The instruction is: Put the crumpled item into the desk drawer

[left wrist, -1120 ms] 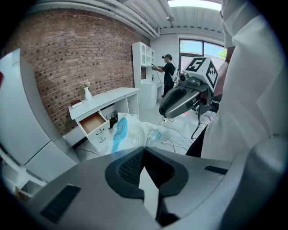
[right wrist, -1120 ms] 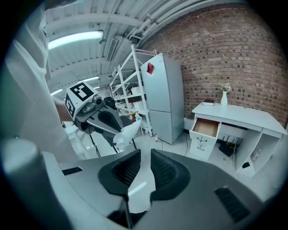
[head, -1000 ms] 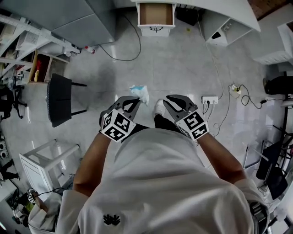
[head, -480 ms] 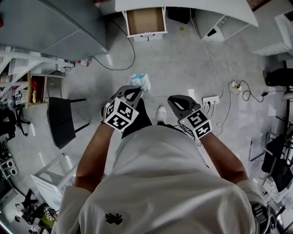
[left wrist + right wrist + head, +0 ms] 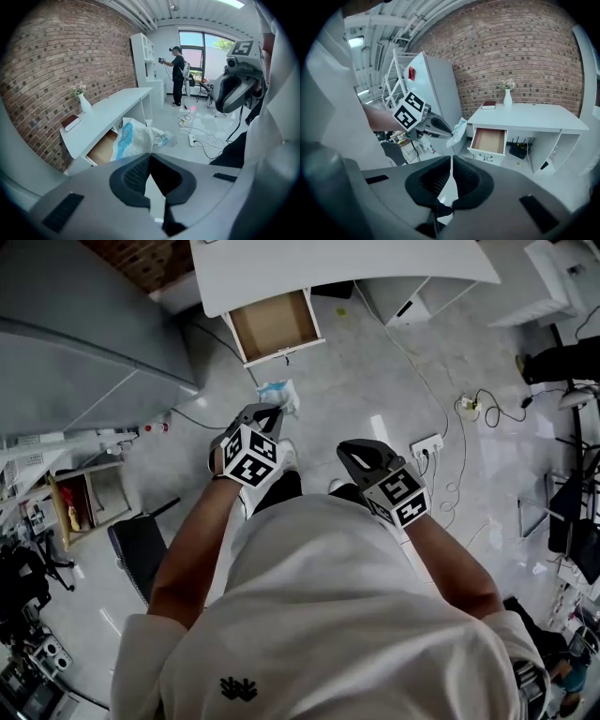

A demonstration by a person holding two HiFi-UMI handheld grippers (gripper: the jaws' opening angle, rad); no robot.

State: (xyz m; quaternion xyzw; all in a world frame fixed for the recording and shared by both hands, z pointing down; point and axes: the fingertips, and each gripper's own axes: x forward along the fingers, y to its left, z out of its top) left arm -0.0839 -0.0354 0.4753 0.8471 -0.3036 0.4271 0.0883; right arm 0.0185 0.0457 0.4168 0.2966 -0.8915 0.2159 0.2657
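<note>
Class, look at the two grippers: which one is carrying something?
The left gripper: its jaws are shut on the crumpled bag, white with blue print. The right gripper has its jaws together with nothing between them.

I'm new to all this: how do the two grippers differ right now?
The left gripper is shut on a crumpled bag; the right gripper is shut on nothing. The left gripper is nearer the open drawer; the right gripper sits back by the person's body. Each carries a marker cube.
</note>
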